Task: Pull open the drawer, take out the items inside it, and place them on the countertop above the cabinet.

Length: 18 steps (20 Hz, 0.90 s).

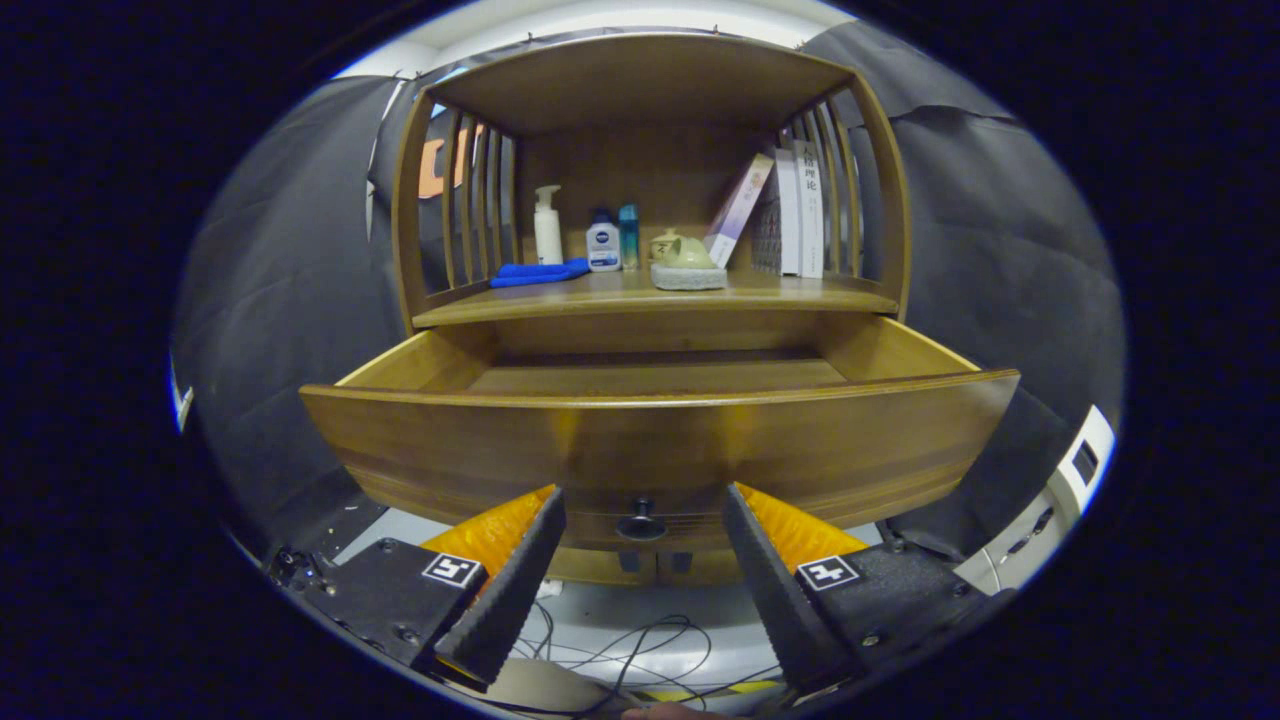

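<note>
A wooden cabinet (650, 180) with slatted sides stands against the black cloth wall, and its drawer (660, 440) is pulled well out toward the camera, its curved front panel spanning the space ahead of the fingers. The inside of the drawer shows a bare wooden bottom as far as can be seen (the front panel hides the nearest part). Above the drawer, the surface (800, 293) of the cabinet carries a row of things: a few books (790, 210) leaning and standing at the right, a folded blue cloth (540, 272) at the left, a white pump bottle (547, 226) behind the cloth, a small teapot (685, 252) on a stone-like tray (688, 278) near the middle, then a short white bottle (603, 243) and a slim blue bottle (628, 236) side by side. The hand-held gripper (645, 535) is spread wide, holding nothing, its two fingers either side of the small dark knob (641, 522) on the drawer front without touching it. Cables (640, 640) lie on the floor below.
</note>
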Available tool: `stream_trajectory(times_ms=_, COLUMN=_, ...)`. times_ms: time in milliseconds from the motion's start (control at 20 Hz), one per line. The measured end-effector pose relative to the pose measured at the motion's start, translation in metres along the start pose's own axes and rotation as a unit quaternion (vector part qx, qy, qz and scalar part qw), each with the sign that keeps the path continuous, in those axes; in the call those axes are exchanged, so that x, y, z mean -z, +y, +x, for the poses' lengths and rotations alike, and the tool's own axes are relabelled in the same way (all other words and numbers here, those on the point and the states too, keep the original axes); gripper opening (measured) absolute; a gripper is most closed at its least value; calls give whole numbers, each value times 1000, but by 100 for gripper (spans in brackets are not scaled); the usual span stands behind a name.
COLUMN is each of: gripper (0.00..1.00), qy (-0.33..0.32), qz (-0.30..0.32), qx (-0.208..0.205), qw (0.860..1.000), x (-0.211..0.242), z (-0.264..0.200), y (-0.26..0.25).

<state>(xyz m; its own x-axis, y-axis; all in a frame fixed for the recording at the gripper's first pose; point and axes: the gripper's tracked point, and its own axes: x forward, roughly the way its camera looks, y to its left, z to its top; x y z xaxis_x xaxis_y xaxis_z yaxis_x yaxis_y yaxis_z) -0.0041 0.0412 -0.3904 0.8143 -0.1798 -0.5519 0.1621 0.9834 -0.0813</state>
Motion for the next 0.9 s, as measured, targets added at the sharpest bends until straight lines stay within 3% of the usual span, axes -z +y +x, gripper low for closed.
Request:
stream_trajectory(times_ms=300, gripper=98, qy=-7, qz=-3, qx=31, qw=1000, x=1, z=4, y=0)
stream_trajectory(times_ms=900, gripper=97, qy=-22, qz=-4, qx=26, qw=999, x=-27, z=46, y=5)
